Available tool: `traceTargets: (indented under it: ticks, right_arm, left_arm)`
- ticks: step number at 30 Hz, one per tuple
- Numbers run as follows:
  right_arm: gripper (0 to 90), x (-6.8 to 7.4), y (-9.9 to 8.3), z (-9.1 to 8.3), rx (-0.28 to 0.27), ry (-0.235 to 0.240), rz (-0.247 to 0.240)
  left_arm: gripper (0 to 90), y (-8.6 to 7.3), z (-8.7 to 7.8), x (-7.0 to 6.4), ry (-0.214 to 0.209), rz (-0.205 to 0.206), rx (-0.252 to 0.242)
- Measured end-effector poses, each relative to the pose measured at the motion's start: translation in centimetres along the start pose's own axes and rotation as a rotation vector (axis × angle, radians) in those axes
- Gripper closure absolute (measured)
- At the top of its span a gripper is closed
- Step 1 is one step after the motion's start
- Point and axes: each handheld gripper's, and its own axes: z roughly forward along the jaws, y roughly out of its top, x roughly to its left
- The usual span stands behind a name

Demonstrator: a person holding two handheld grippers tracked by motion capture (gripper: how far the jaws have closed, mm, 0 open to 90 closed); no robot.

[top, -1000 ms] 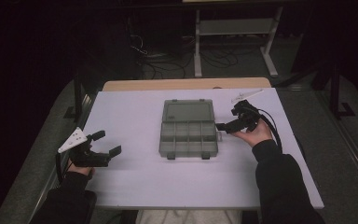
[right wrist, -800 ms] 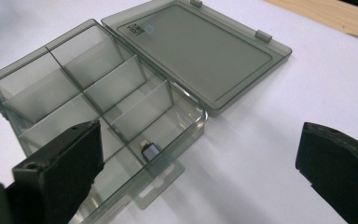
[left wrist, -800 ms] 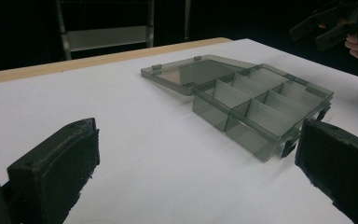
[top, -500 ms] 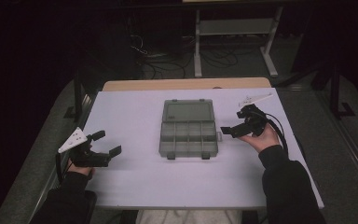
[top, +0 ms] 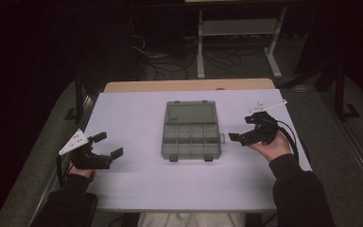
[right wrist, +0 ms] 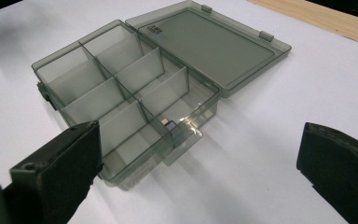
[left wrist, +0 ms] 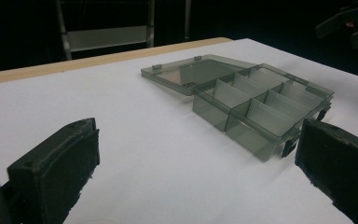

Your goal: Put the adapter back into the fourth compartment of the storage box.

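Note:
A clear grey compartment box [top: 190, 142] lies open in the middle of the white table [top: 137, 189], its lid [top: 190, 113] folded flat on the far side. My left gripper [top: 108, 145] rests open near the table's left edge, well apart from the box, with nothing between its jaws. In the left gripper view the box [left wrist: 261, 107] lies ahead and to the right of the gripper [left wrist: 191, 177]. My right gripper [top: 242, 128] hovers open just right of the box, empty. In the right gripper view the box [right wrist: 121, 93] holds a small dark piece [right wrist: 168, 123] in one compartment.
A small clear tab [right wrist: 182, 142] juts from the box's side nearest my right gripper. A wooden strip [top: 189, 85] runs along the table's far edge. Beyond it stand a metal frame [top: 238, 28] and cables [top: 156, 59] on a dark floor.
My right hand has drawn back a little toward the person's side, staying beside the box with the gripper open. The left gripper and the box have not moved.

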Motion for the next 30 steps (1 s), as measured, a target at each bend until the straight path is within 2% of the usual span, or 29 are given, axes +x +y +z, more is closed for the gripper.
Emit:
traceTargets:
  ticks: [16, 30]
  right_arm:
    - [0.0, 0.6, -2.0, -1.3, -0.041, 0.020, 0.022]
    - [0.0, 1.3, -4.5, -2.1, -0.083, 0.007, 0.043]
  left_arm:
    - [0.0, 0.0, 0.0, 0.0, 0.001, 0.001, 0.000]
    - [0.0, 0.0, 0.0, 0.0, 0.002, 0.001, 0.001]
